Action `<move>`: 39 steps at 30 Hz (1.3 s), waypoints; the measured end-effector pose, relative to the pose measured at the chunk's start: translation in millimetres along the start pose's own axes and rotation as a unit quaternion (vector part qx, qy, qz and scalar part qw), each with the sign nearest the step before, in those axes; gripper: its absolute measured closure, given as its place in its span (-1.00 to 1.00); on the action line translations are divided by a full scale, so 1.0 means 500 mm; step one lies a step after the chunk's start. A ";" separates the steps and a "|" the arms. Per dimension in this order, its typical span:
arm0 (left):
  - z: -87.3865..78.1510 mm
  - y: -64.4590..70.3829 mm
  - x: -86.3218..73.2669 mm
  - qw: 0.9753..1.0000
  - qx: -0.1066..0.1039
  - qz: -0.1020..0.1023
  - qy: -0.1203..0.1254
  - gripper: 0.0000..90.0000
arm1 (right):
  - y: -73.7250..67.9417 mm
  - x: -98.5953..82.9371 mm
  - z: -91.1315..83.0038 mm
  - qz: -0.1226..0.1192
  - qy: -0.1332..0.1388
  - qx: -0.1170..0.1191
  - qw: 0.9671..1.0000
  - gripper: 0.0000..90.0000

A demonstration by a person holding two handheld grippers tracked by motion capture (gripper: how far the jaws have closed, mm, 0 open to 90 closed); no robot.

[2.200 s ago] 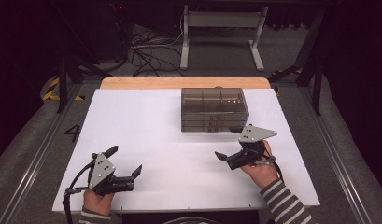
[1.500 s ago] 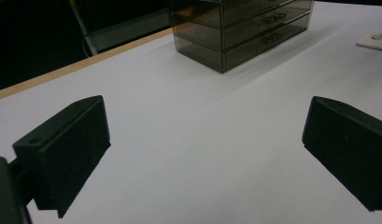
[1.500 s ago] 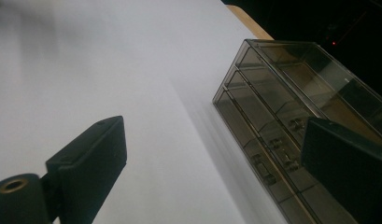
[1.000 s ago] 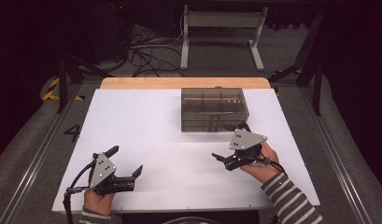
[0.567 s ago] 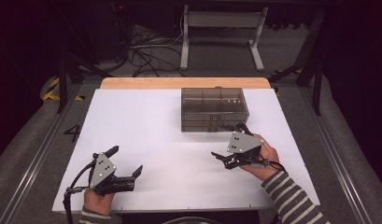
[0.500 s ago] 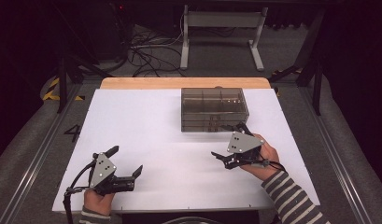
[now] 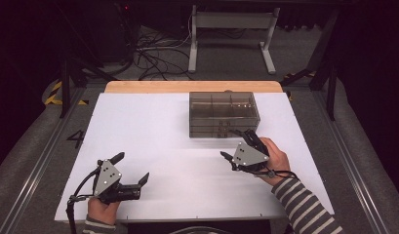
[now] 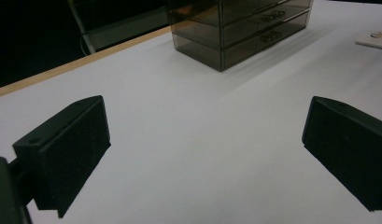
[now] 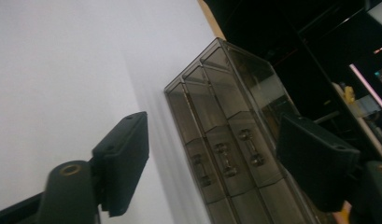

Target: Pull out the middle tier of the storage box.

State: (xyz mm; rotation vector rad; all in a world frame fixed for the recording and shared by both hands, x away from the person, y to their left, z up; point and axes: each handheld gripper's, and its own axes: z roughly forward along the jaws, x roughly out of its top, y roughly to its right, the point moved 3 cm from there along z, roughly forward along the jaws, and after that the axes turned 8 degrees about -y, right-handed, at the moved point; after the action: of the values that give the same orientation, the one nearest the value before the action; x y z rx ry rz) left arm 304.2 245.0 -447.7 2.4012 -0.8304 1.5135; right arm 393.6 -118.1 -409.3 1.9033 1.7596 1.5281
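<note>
Just ahead of the right gripper's [image 7: 239, 145] spread jaws stands the drawer box [image 7: 223, 113].

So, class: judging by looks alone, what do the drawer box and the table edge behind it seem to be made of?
Drawer box: probably smoky clear plastic with a glossy finish; you see through its walls to the dividers, and small metal-looking handles glint. Table edge: looks like pale wood, matte and tan.

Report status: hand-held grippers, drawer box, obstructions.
Left hand-held gripper open, near table's front edge. Right hand-held gripper open, facing drawer box front, not touching. Drawers shut. Nothing between.
</note>
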 end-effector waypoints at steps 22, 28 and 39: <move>0.000 0.000 0.000 1.000 -0.001 0.002 -0.001 -0.96 | 0.001 -0.019 0.033 -0.032 0.006 -0.029 0.999 -0.15; 0.000 0.000 0.000 1.000 0.000 0.002 -0.001 -0.96 | -0.003 -0.023 0.044 -0.052 -0.013 -0.056 0.997 -0.06; 0.000 -0.001 0.000 1.000 0.000 0.001 0.000 -0.97 | -0.018 -0.031 0.070 -0.101 -0.038 -0.115 0.987 0.12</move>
State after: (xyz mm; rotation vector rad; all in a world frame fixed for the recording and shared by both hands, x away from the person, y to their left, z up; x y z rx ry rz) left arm 304.2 245.3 -447.8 2.4012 -0.8331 1.5138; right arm 415.7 -110.1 -440.8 1.5996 1.6097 1.4911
